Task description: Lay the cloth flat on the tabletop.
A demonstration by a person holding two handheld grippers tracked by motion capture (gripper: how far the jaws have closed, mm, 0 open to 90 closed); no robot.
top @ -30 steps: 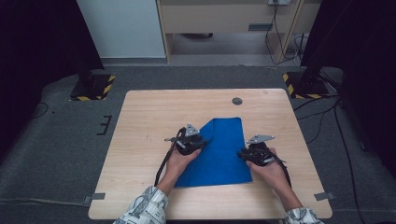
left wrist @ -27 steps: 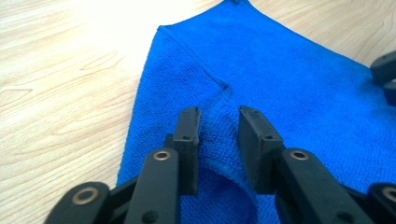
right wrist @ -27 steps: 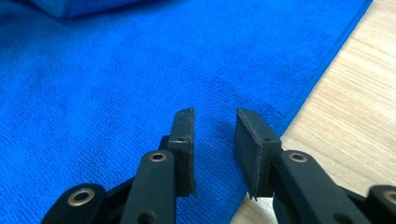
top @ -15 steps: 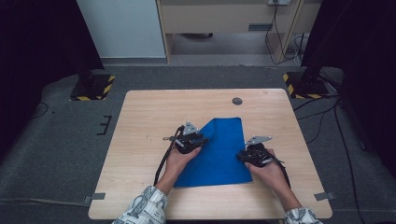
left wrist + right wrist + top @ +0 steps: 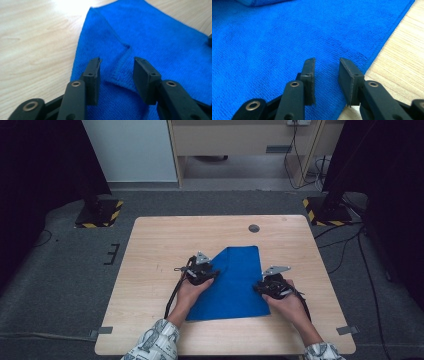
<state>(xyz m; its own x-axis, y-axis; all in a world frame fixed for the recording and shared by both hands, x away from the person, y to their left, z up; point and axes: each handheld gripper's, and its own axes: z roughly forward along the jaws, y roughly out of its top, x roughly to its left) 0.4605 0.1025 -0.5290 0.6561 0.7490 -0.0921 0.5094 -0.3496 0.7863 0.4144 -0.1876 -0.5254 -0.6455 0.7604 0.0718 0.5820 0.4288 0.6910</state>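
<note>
Cloth [image 5: 235, 280], blue, soft and light, lies partly folded mid-frame on the table [image 5: 150, 250], best pinched at a hem or corner; the left gripper [image 5: 117, 72], jaws just opening, straddles a folded corner unclamped, while the right gripper [image 5: 326, 72] hangs released over the right hem.

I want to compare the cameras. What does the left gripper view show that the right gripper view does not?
Left gripper view: a folded-over cloth corner between the open left claw, whose jaws have just been opening.
Right gripper view: the cloth's straight edge below the open right claw.
Both: blue cloth on the wooden table.
</note>
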